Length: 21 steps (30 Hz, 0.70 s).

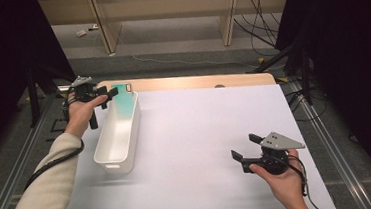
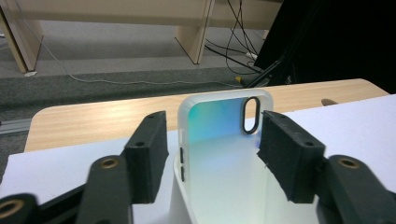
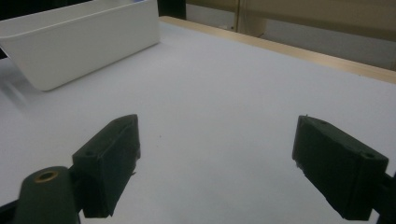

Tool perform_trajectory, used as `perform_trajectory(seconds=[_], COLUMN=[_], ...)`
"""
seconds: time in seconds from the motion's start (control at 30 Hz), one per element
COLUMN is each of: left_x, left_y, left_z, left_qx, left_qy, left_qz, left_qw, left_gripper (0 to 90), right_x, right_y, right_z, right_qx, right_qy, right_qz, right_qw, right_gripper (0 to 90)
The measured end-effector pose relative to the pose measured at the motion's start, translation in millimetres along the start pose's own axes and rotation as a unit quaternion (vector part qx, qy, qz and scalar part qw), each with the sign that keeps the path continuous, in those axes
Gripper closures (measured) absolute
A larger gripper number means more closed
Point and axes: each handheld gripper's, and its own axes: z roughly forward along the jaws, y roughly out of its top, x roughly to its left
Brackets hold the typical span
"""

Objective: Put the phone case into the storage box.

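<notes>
Iridescent phone case (image 2: 219, 135) upright in far end of white bin (image 1: 117, 135), between left gripper (image 2: 212, 154) jaws, parted, left pad clear; right gripper (image 1: 243, 147) wide open, empty.

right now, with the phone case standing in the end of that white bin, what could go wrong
1. The clear iridescent phone case stands upright against the far end of the white plastic bin; it may tip or slide down.
2. The left gripper is open, but its right finger sits very close to the case edge, so pulling back askew could drag it.
3. The bin is light and could shift if bumped.
</notes>
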Motion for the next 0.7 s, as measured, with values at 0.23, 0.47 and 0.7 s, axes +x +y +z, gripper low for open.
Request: perform_trajectory(seconds=[0.23,0.47,0.7], left_x=[-3.9,-5.2,-6.5], left_y=[-0.8,-2.7,-3.3], left_z=[-7.7,-17.7,-30.5], left_qx=[-0.003,-0.009,-0.017], left_qy=[0.005,0.004,-0.002], left_qz=[0.008,0.005,0.005], left_qw=[1.0,0.9999,0.9998], left_gripper=[28.3,19.8,18.4], right_x=[-0.2,-0.4,-0.2], right_y=[-0.4,0.0,0.1], right_z=[0.7,-0.4,-0.3], right_qx=[-0.003,-0.001,-0.002], right_qy=[-0.002,-0.002,-0.003], right_qz=[-0.005,-0.002,-0.002], right_qw=[1.0,1.0,1.0], right_gripper=[16.3,16.3,16.3])
